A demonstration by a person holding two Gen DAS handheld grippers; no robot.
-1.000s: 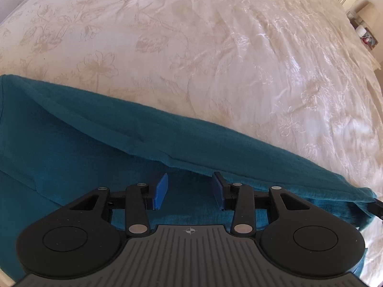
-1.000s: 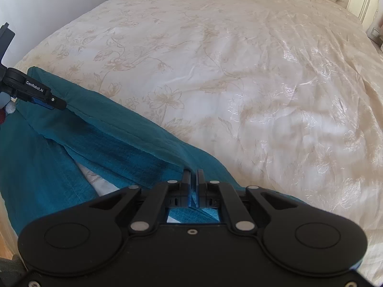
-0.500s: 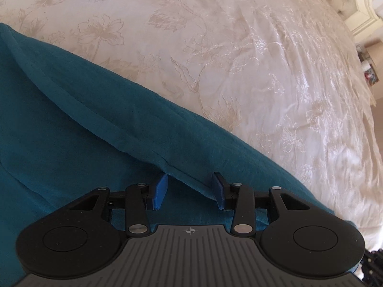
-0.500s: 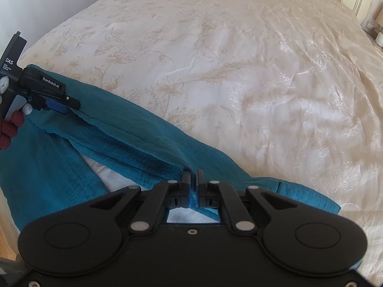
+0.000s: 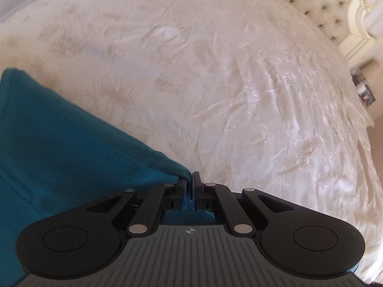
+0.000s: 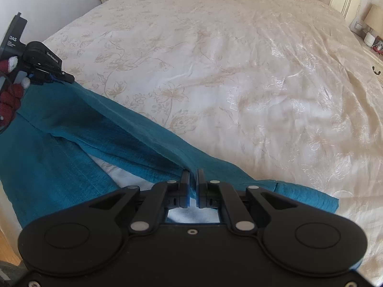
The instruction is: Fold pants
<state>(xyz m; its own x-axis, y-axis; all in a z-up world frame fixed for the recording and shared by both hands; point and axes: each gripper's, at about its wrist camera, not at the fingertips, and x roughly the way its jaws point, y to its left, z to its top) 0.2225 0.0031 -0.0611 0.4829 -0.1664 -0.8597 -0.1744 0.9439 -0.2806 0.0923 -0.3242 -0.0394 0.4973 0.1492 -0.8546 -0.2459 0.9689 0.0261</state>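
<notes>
Bed [image 6: 239, 71] under a cream floral bedspread, filling nearly all of both views, tufted headboard [image 5: 311, 2] at the far end, nightstands at the far corners. Teal pants [image 6: 119, 131] stretched along the near left edge of the bed, long axis running from the near right up to the far left; a second span of the same cloth lower at the near left, a strip of pale bedspread showing between the two.

Left hand-held gripper [image 5: 189, 179] just closed, jaws now pinched on a corner of the teal cloth, which fans away to the left and near side of that view. Same tool [image 6: 47, 68] seen from the right wrist at the far left end of the upper span, gripped by a hand in a dark red knitted glove [image 6: 10, 100]. Right hand-held gripper [image 6: 192, 181] clamped narrow on the near right stretch of that span, cloth caught between the pads.

Judged: upper span taut between the two grips, each holding one end, neither nearer the middle. Coming move likely a carry across the long axis, both ends together, so the edge lands straight.
</notes>
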